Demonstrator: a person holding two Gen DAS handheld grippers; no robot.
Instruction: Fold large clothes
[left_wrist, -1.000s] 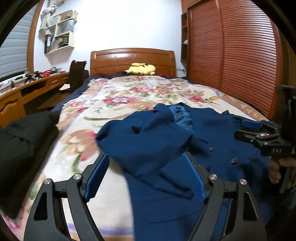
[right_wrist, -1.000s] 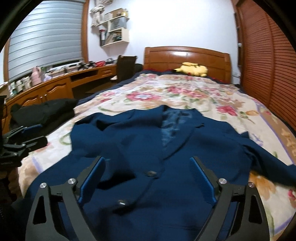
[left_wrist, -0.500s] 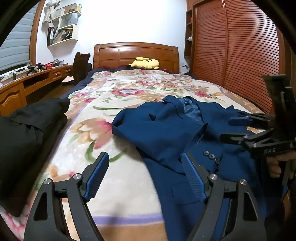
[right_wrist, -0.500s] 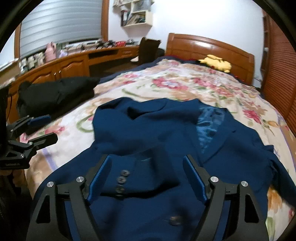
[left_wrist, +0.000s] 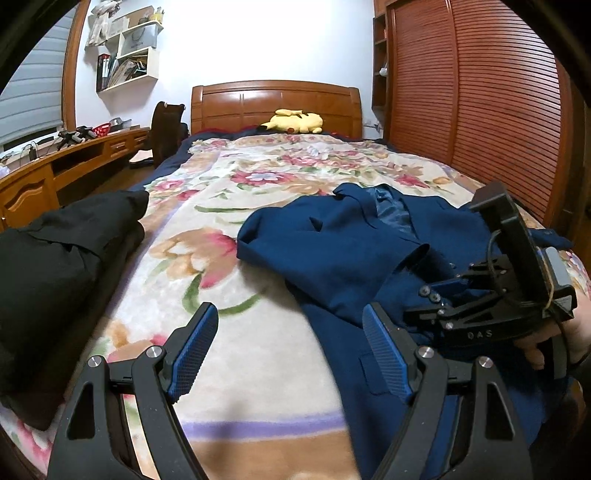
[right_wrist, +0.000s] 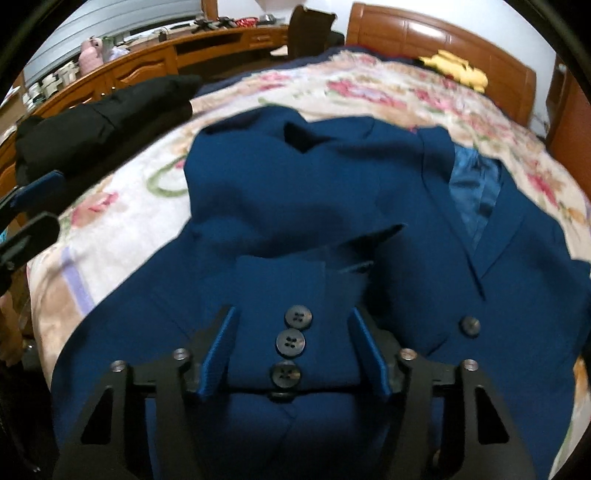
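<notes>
A navy blue suit jacket (left_wrist: 354, 251) lies front up on the floral bedspread (left_wrist: 221, 206); it also shows in the right wrist view (right_wrist: 295, 192). One sleeve is folded across the chest, and its cuff with three buttons (right_wrist: 291, 343) lies between the fingers of my right gripper (right_wrist: 293, 350), which are open around it. The right gripper also shows in the left wrist view (left_wrist: 443, 299), low over the jacket. My left gripper (left_wrist: 288, 350) is open and empty above the bedspread, just left of the jacket's hem.
A black garment (left_wrist: 55, 258) lies at the bed's left edge. A yellow plush toy (left_wrist: 295, 122) rests by the wooden headboard (left_wrist: 275, 103). A wooden desk (left_wrist: 55, 166) runs along the left wall. A slatted wardrobe (left_wrist: 480, 92) stands to the right.
My right gripper has dropped closer to the jacket and its fingers now bracket the buttoned sleeve cuff. My left gripper has drawn back to the left, off the jacket.
</notes>
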